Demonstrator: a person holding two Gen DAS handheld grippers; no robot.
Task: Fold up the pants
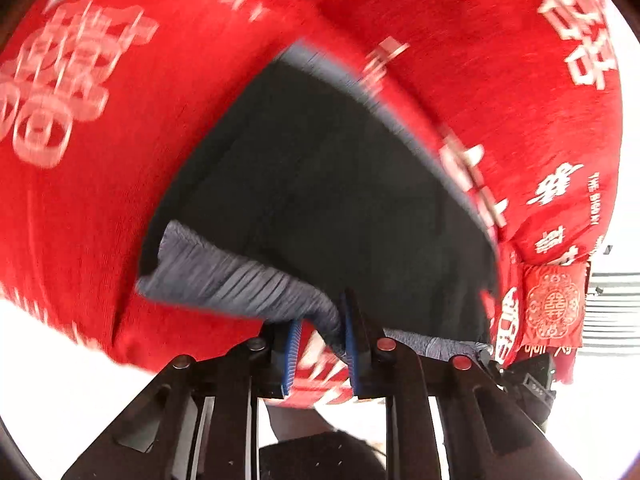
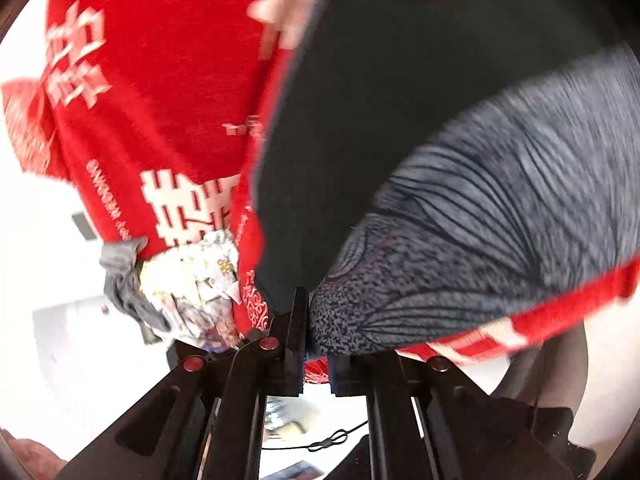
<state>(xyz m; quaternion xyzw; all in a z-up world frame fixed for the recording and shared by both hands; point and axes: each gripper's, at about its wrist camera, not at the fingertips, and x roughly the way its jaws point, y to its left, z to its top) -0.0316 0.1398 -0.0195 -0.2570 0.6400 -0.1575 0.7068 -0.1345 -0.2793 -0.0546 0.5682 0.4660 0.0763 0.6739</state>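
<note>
The pants (image 1: 320, 176) are dark with a grey ribbed waistband (image 1: 240, 284) and lie on a red cloth with white characters (image 1: 100, 168). My left gripper (image 1: 320, 344) stands at the waistband's near edge; its blue-padded fingers (image 1: 291, 356) are apart, with the waistband draped over the right one. In the right wrist view the pants (image 2: 360, 140) fill the centre, with the grey waistband (image 2: 480, 240) bunched at right. My right gripper (image 2: 316, 344) is shut on the waistband fabric.
The red cloth (image 2: 152, 112) covers the work surface, with white surface beyond its edges. A crumpled printed item and a grey cloth (image 2: 120, 280) lie at the left in the right wrist view. A red embroidered pouch (image 1: 554, 304) sits at right in the left wrist view.
</note>
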